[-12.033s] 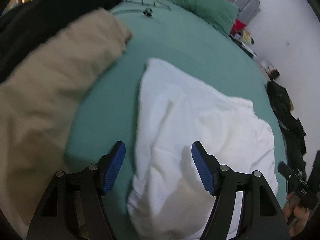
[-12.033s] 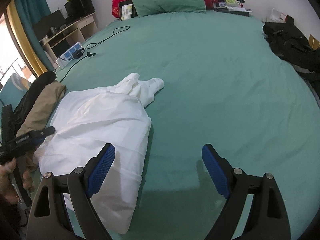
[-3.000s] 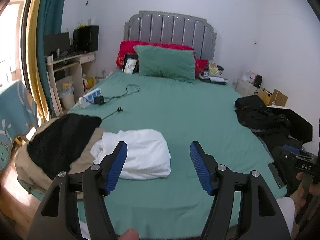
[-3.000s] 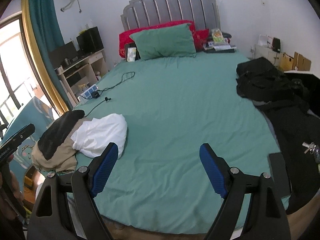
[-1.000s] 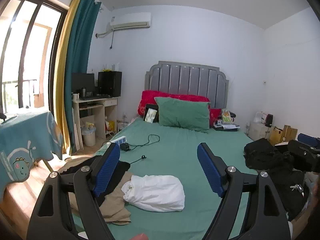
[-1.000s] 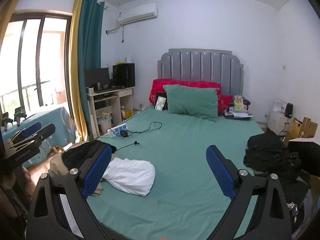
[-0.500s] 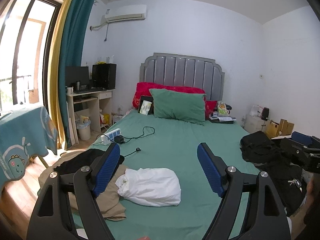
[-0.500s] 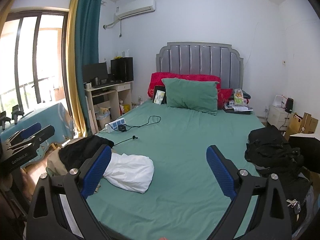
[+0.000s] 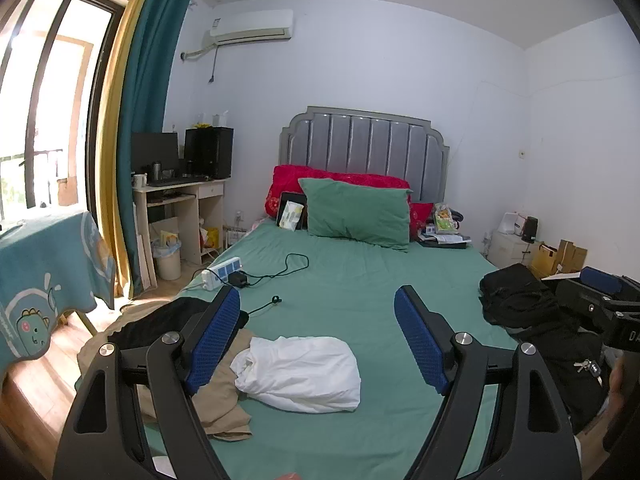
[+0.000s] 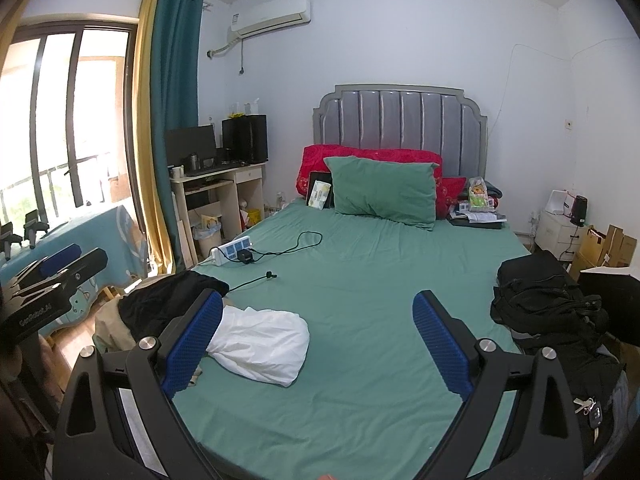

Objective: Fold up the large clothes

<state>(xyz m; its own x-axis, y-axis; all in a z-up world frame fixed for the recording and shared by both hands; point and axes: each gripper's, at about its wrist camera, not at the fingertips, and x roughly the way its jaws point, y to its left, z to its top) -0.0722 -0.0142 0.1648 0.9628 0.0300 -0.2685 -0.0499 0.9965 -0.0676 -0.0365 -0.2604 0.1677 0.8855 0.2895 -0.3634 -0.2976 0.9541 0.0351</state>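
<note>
A bedroom is shown, filled by a wide green-sheeted bed (image 9: 360, 280). Nearest, the left hand-held gripper (image 9: 316, 340) and right hand-held gripper (image 10: 318, 344) are held released and empty. The bundled white cloth garment (image 9: 298, 374) lies beyond them, apart, near the bed's left edge. Twin black stands on a blue-clothed desk (image 10: 24, 228) are seen only by the right wrist.

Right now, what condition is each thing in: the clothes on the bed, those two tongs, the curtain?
white garment: bundled up, lying on the bed.
black garment: crumpled on top of the tan one.
tan garment: rumpled at the bed's corner.
left tongs: open, holding nothing.
right tongs: open, holding nothing.
curtain: drawn aside.
black clothes: in a heap.
</note>
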